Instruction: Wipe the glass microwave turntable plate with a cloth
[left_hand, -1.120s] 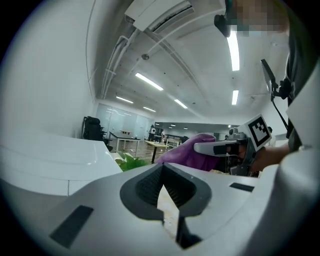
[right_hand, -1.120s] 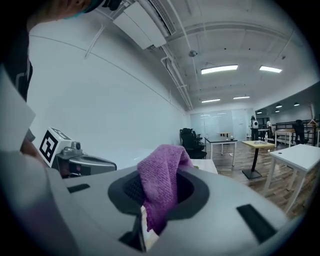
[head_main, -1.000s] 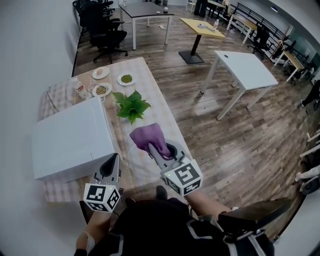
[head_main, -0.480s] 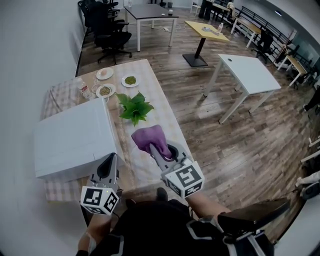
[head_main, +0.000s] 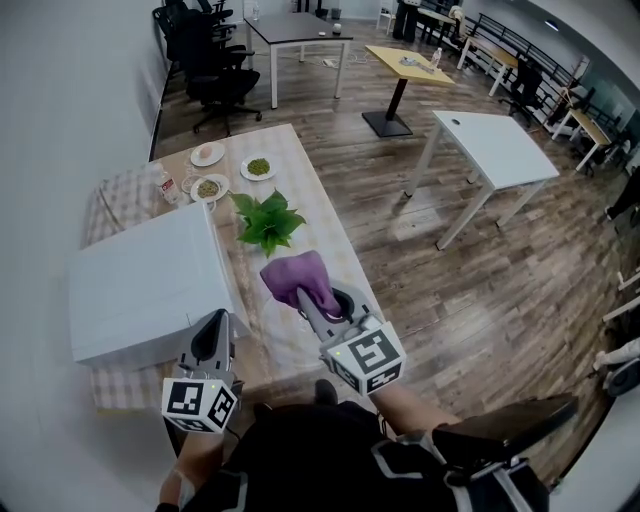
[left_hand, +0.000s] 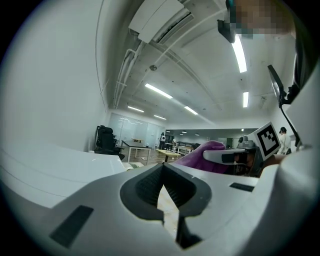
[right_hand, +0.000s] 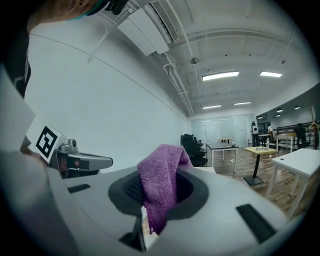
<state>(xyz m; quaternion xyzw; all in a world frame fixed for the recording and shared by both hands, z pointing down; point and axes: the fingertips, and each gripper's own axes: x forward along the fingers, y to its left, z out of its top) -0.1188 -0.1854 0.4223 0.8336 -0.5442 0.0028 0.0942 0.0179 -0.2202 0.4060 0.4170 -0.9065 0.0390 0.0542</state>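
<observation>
**Item: glass turntable plate, not in view; wiping not begun.**
The plate shows in no view; I judge it sits inside the white box-shaped microwave (head_main: 140, 285) on the checked-cloth table (head_main: 300, 185), though I cannot tell how its door stands. Purple knitted cloth (head_main: 297, 277): pinched in my right gripper (right_hand: 156, 172), with a fold standing above the jaws, a tail hanging below, and the bulk held over the table beside the microwave. My left gripper (left_hand: 163, 167): jaws pressed together, nothing between them, held near the microwave's near corner. Further out: leafy green plant (head_main: 265, 220) and small white dishes of food (head_main: 228, 170) at the table's far end. Step in hand: approach, cloth ready. Next move, by my reckoning: get at the plate with the left gripper, then bring the cloth flat onto the glass.
</observation>
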